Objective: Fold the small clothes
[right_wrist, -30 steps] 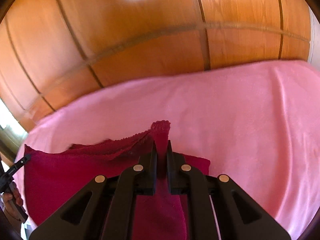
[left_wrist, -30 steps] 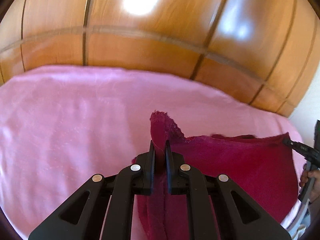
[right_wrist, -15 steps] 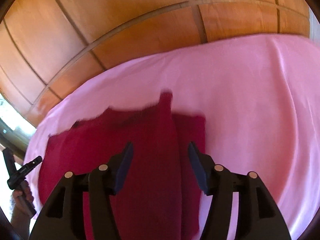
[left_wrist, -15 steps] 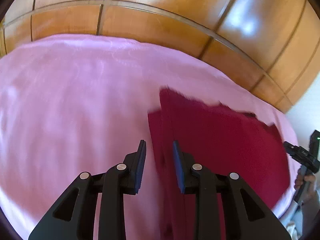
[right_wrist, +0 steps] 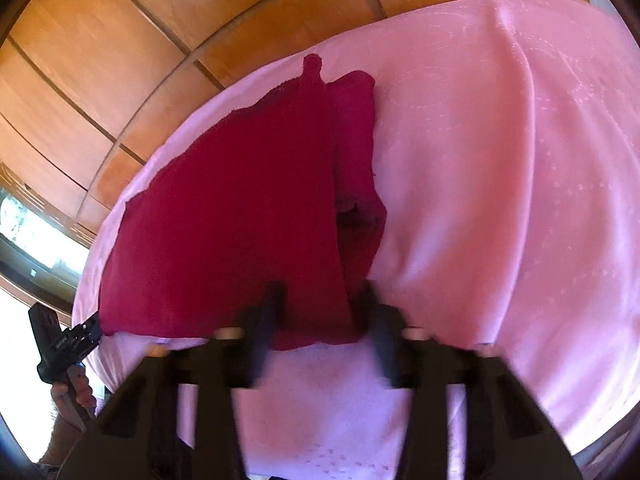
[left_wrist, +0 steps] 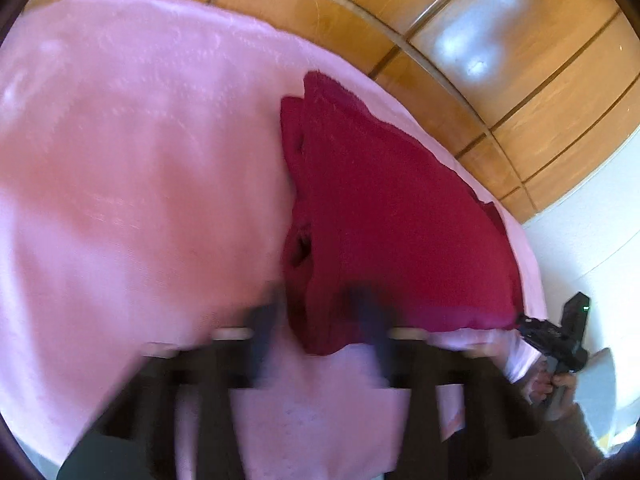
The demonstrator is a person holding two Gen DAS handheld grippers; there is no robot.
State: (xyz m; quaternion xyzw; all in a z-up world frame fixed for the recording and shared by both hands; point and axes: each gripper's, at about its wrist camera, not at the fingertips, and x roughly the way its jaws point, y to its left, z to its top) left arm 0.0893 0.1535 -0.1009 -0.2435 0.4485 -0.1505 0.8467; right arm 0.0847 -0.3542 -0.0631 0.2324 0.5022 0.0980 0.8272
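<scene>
Pink textured bedspread (left_wrist: 132, 184) across the bed, backed by glossy wooden panelled wall (left_wrist: 500, 60) from ten to two o'clock. Crimson knitted garment (left_wrist: 392, 216) lying flat on the bedspread, folded once; in the left wrist view spread from centre toward three o'clock, in the right wrist view (right_wrist: 240, 208) from centre toward nine o'clock, with a narrow flap along its outer side edge.

Left tongs (left_wrist: 320, 328): blurred, jaws apart, straddling the near hem without pinching it. Right tongs (right_wrist: 320, 320): likewise parted over the near hem at six o'clock, gripping nothing. Both sets just closing down after a wide release.

Step in hand, as judged: regrasp for the next fold. Seat each jaw pair squarely on one corner of the near hem, catch both layers, clamp fully before lifting, raise both corners level, carry toward twelve o'clock.

Difference from one second earlier: then, each pair of tongs clamped on a raised cloth corner; now, cloth laid down and released.
</scene>
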